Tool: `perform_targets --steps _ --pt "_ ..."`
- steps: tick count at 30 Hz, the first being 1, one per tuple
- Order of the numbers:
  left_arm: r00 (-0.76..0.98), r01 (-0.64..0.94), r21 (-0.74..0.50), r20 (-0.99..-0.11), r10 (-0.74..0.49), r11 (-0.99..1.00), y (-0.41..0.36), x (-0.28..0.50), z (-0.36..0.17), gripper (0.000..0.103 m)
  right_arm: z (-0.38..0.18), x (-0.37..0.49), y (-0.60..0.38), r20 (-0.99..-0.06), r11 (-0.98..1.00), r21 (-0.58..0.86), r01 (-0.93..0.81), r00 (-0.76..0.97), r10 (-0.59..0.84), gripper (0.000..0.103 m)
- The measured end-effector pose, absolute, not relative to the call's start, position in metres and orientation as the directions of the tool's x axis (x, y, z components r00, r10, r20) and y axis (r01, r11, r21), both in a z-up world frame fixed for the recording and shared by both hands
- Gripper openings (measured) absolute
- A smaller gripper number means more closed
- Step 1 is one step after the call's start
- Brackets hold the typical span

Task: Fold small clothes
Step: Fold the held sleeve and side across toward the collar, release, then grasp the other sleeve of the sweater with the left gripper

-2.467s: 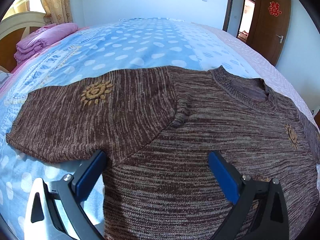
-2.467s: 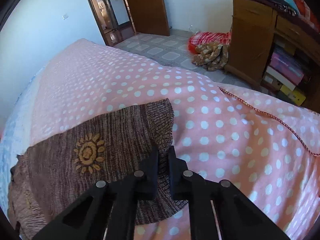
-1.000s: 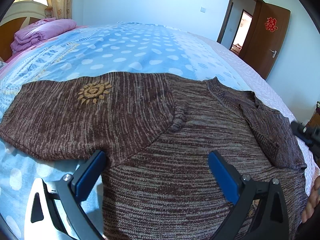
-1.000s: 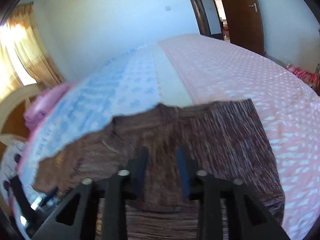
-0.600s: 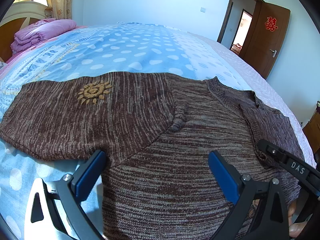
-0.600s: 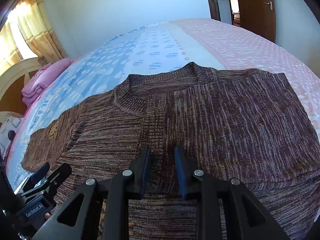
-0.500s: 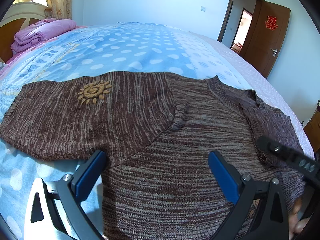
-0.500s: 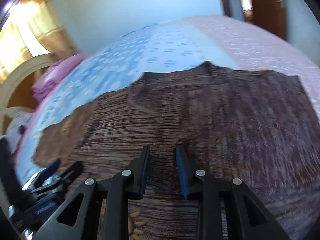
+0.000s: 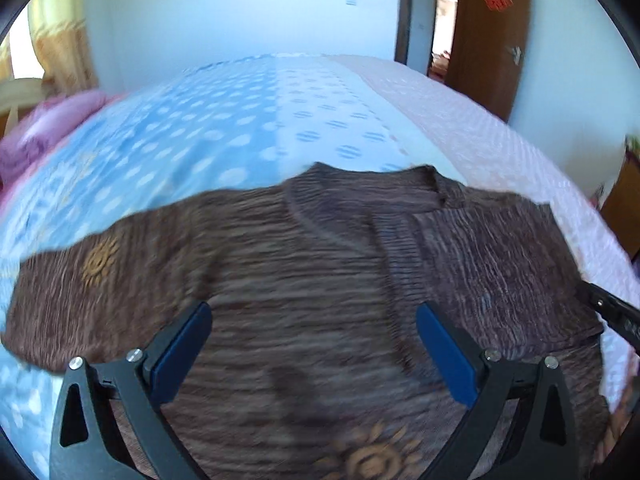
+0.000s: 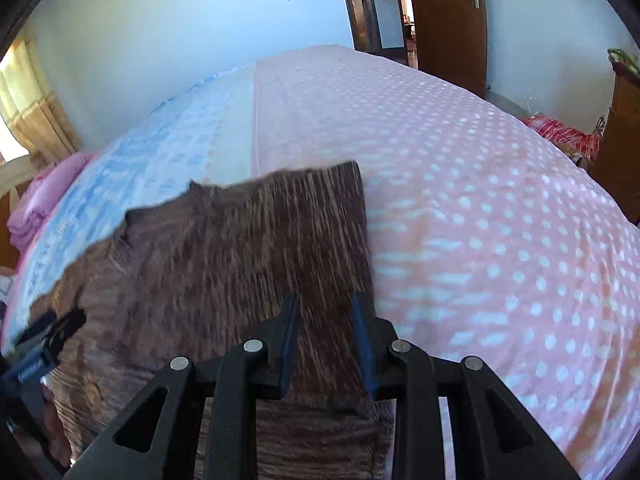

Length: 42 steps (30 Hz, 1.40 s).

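Observation:
A brown knit sweater (image 9: 312, 272) with tan sun motifs lies flat on the bed. Its right sleeve (image 9: 500, 256) is folded inward over the body; its left sleeve (image 9: 92, 276) is spread out. My left gripper (image 9: 312, 340) is wide open and empty, hovering over the sweater's lower body. My right gripper (image 10: 326, 332) is partly open above the folded sleeve (image 10: 280, 248), near its right edge, with nothing held between its fingers. The right gripper also shows in the left wrist view (image 9: 612, 312) at the far right. Both views are motion-blurred.
The bed has a blue dotted cover (image 9: 224, 120) and a pink dotted cover (image 10: 480, 200). Folded purple bedding (image 9: 52, 120) lies at the far left. A wooden door (image 10: 444, 12) and a wooden cabinet (image 10: 620, 132) stand to the right.
The right gripper carried the right sleeve over the body, let go and drew back to the right. The left gripper swung right towards the sweater's middle, still open.

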<state>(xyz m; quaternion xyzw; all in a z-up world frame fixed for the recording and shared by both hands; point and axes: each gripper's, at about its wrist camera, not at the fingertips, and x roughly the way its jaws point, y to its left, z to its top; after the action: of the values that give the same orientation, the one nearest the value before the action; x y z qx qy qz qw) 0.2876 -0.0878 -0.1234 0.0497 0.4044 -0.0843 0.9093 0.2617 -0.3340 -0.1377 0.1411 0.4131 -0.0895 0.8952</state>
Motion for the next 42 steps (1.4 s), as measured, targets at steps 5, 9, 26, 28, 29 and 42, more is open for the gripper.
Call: perform_targets --steps 5,9,26,28,29,42 --pt "0.644 0.175 0.138 -0.765 -0.007 0.975 -0.125 0.302 -0.144 0.103 -0.148 0.254 -0.325 -0.771 0.959 0.065 0.277 0.624 -0.128 0.030" --pt "0.653 0.162 0.158 -0.757 0.014 0.974 -0.129 0.304 -0.145 0.103 -0.153 0.241 -0.340 -0.781 0.943 0.111 0.312 0.614 -0.111 0.030" --pt "0.671 0.155 0.163 -0.742 0.017 0.974 -0.130 0.300 -0.147 0.103 -0.147 0.245 -0.299 -0.723 0.978 0.068 0.198 0.685 -0.088 0.033" --pt "0.673 0.153 0.164 -0.739 0.019 0.974 -0.130 0.300 -0.147 0.103 -0.150 0.247 -0.297 -0.729 0.978 0.060 0.200 0.678 -0.094 0.033" --pt "0.674 0.150 0.158 -0.738 0.015 0.976 -0.128 0.299 -0.146 0.103 -0.148 0.247 -0.296 -0.726 0.979 0.054 0.198 0.681 -0.098 0.038" --pt "0.688 -0.248 -0.019 -0.707 0.162 0.969 0.050 0.270 -0.109 0.103 -0.152 0.251 -0.286 -0.727 0.986 0.036 0.166 0.681 -0.088 0.050"
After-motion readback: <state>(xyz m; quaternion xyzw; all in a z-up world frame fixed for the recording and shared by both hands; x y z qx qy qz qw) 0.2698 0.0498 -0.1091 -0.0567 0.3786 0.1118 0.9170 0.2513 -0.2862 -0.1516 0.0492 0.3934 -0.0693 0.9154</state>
